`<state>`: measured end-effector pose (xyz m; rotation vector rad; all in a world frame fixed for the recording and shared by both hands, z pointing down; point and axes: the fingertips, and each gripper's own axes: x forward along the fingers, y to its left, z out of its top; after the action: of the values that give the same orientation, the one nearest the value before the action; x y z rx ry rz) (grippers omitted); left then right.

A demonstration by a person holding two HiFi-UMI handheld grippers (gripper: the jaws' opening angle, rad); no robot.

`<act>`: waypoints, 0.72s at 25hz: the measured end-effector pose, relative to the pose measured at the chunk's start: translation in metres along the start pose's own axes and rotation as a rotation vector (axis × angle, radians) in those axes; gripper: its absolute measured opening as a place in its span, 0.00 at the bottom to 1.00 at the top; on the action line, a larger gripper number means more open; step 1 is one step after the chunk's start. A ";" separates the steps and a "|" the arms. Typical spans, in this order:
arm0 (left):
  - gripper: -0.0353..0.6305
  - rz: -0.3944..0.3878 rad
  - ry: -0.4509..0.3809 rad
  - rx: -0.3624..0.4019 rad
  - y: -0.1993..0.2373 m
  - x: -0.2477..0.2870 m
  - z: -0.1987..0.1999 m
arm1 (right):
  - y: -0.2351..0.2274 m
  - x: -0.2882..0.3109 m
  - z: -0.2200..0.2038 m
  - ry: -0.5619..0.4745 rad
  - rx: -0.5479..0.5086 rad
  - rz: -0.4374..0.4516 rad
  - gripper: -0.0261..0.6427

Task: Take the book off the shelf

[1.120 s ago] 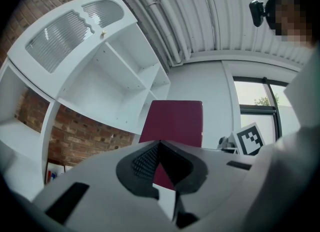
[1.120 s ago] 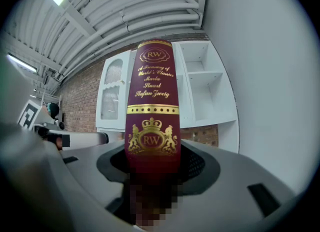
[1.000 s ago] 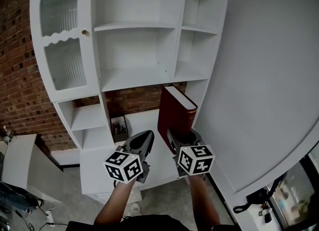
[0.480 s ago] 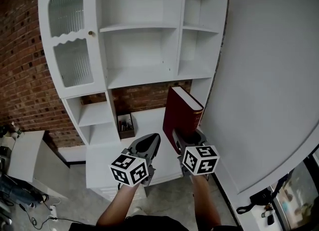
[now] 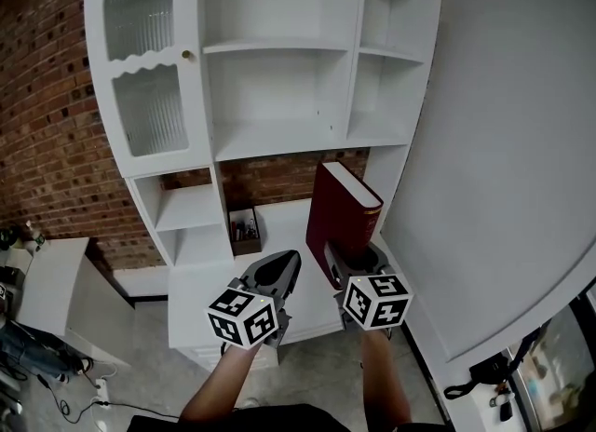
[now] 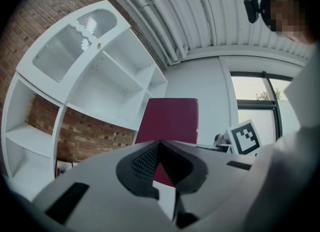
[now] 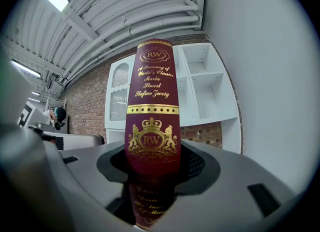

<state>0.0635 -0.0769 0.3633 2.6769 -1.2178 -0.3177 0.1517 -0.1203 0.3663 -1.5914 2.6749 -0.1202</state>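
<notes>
My right gripper (image 5: 351, 259) is shut on a thick dark red book (image 5: 341, 215) and holds it upright in the air, in front of the white shelf unit (image 5: 279, 137). The right gripper view looks straight at the book's spine (image 7: 151, 111) with its gold crest and lettering, clamped between the jaws. My left gripper (image 5: 280, 270) is beside it on the left, shut, with nothing between its jaws (image 6: 159, 148). The left gripper view has the book's red cover (image 6: 169, 121) just beyond the jaws. The shelf compartments in sight hold no other book.
A glass cabinet door (image 5: 142, 72) closes the shelf unit's left column. A small dark box (image 5: 245, 226) sits on the counter in the brick-backed niche. A white wall (image 5: 503, 141) stands close on the right. A low white cabinet (image 5: 42, 286) is at the far left.
Both grippers and the book have drawn back from the shelf unit, which now sits further right and more fully in the head view. The grip on the book is unchanged.
</notes>
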 end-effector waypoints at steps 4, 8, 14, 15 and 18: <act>0.08 -0.011 0.005 -0.009 0.010 -0.010 0.006 | 0.015 0.004 0.006 -0.012 -0.007 -0.016 0.39; 0.08 -0.021 0.002 -0.013 0.018 -0.017 0.012 | 0.028 0.005 0.010 -0.021 -0.010 -0.024 0.39; 0.08 -0.039 0.023 -0.001 0.023 -0.021 0.008 | 0.034 0.004 0.010 -0.034 0.001 -0.053 0.39; 0.08 -0.043 0.026 0.000 0.023 -0.022 0.008 | 0.034 0.004 0.010 -0.035 0.005 -0.058 0.39; 0.08 -0.056 0.030 -0.002 0.022 -0.024 0.009 | 0.035 0.003 0.010 -0.035 0.010 -0.072 0.39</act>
<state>0.0297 -0.0737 0.3635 2.7083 -1.1349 -0.2853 0.1199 -0.1072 0.3540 -1.6708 2.5886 -0.1058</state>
